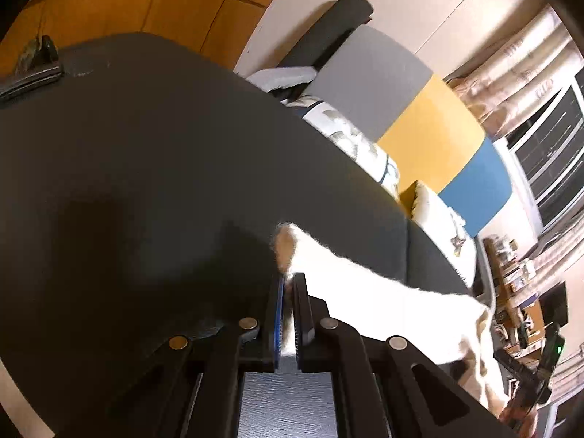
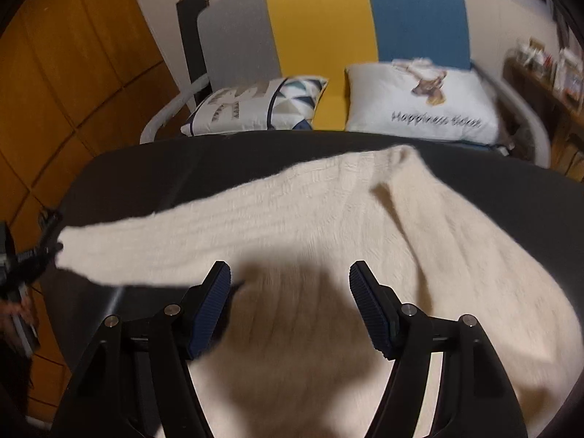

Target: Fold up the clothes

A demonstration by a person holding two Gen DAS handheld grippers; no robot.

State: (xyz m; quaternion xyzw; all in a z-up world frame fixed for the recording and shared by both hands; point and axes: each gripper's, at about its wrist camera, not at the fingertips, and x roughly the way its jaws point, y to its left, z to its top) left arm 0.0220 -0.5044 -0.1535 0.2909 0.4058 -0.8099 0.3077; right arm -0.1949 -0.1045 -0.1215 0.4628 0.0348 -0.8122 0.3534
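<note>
The cream knit sweater is lying spread across the dark tabletop, covering most of the near and right part of it in your right wrist view. One long strip of it, looks like a sleeve though the blur makes that hard to call, is stretching off to the left edge of the table.

Your left gripper is clamping down on the end of that strip: in the left wrist view the 2 blue-padded jaws are pinching the cream fabric tight, with a fuzzy tip poking up above them and the rest trailing off to the right, lifted clear of the table.

Your right gripper is hovering over the body of the sweater with its jaws standing apart, nothing between the pads, and its shadow is falling on the knit right below.

In the right wrist view you can also spot the left gripper as a dark blur at the far left, right where the strip ends.

Behind the table there's a sofa with grey, yellow and blue panels and 2 cushions sitting on it, a triangle-patterned one and a white deer-print one. Orange wood panelling is filling the left side.
</note>
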